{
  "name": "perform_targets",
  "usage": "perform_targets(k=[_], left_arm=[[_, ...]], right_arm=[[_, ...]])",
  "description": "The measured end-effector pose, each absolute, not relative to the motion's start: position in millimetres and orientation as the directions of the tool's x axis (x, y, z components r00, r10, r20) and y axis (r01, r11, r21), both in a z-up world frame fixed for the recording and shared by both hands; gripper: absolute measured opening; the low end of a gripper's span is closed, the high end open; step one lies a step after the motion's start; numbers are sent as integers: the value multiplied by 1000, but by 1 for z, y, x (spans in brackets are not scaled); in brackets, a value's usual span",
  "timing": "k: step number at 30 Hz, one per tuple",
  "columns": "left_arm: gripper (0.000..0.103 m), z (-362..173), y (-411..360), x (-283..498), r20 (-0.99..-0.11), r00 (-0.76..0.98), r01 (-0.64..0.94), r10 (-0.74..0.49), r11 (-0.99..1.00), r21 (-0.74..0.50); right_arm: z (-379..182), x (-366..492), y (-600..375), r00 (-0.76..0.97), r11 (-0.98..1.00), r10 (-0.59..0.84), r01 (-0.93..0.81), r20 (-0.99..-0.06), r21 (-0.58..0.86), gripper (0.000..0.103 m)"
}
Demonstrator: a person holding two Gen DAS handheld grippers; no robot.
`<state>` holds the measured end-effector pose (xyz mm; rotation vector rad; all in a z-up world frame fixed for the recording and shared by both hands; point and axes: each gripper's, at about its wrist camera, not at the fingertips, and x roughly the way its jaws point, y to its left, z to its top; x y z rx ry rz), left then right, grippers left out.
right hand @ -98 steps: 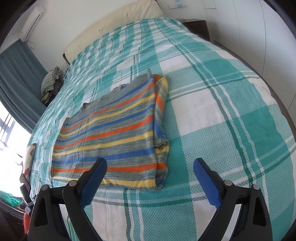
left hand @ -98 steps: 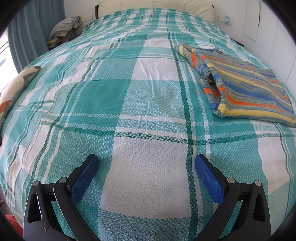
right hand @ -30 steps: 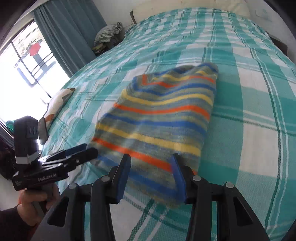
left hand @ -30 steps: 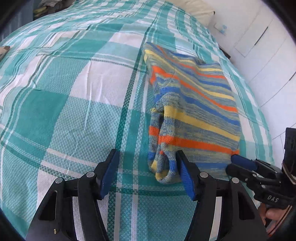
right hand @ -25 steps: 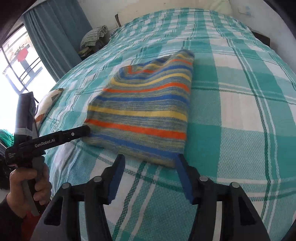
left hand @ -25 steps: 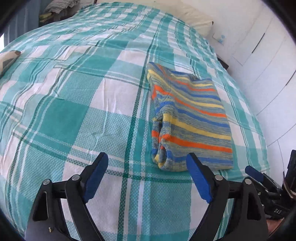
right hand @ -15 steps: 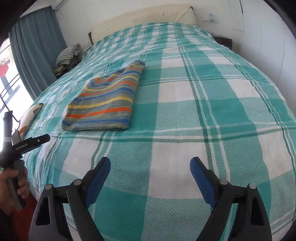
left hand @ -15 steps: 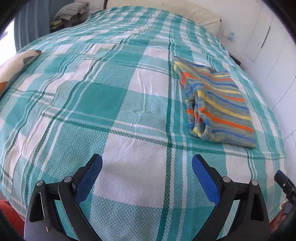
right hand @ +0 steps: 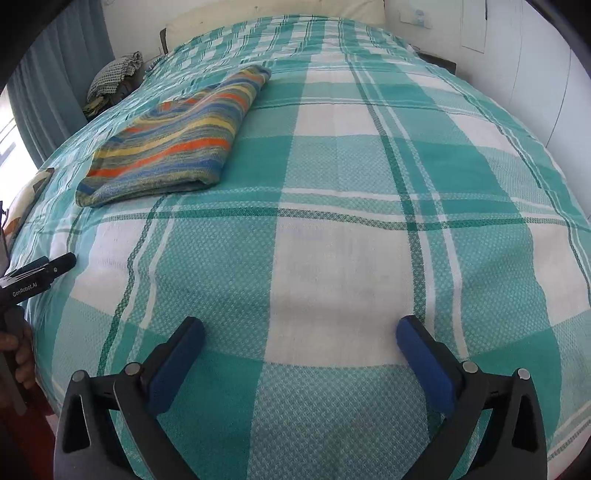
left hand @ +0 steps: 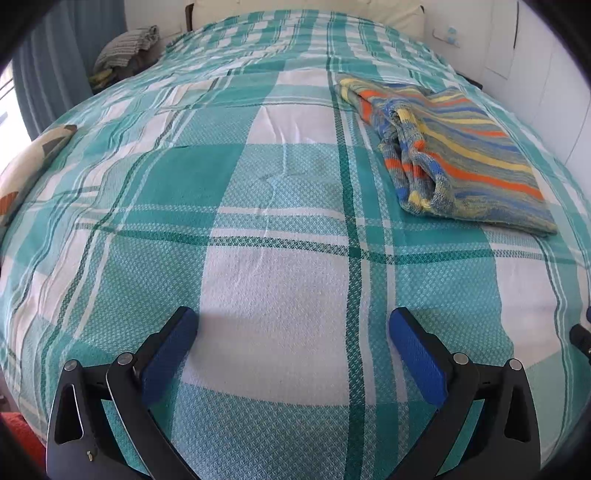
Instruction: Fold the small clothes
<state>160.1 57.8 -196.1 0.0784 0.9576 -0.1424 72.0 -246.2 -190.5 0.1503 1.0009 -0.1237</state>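
A striped knit sweater (left hand: pixel 458 155), blue, yellow and orange, lies folded into a flat rectangle on the teal checked bedspread (left hand: pixel 258 229). In the right wrist view it (right hand: pixel 177 144) lies at the upper left. My left gripper (left hand: pixel 293 332) is open and empty, low over the bed's near edge, well short of the sweater. My right gripper (right hand: pixel 299 338) is open and empty, also near the bed's front edge. The left gripper's tip (right hand: pixel 55 267) shows at the left edge of the right wrist view.
A cream headboard (left hand: pixel 306 7) and white wall close the far end. A pile of clothes (left hand: pixel 125 48) sits on a stand at the far left by blue curtains (left hand: pixel 55 74). A patterned pillow (left hand: pixel 26 166) lies at the bed's left edge.
Both grippers let go of the sweater's near edge, opened wide and pulled back to the bed's front edge. The sweater stays folded smaller than at first.
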Motion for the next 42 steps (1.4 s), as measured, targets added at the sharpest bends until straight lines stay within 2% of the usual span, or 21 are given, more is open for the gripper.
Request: perform_targets(k=[42], left_arm=[[103,-198,54,159,-814,577,156,-76,988,18]], right_arm=[[-194,72,-240,538,986,-80,166,-839,13,103]])
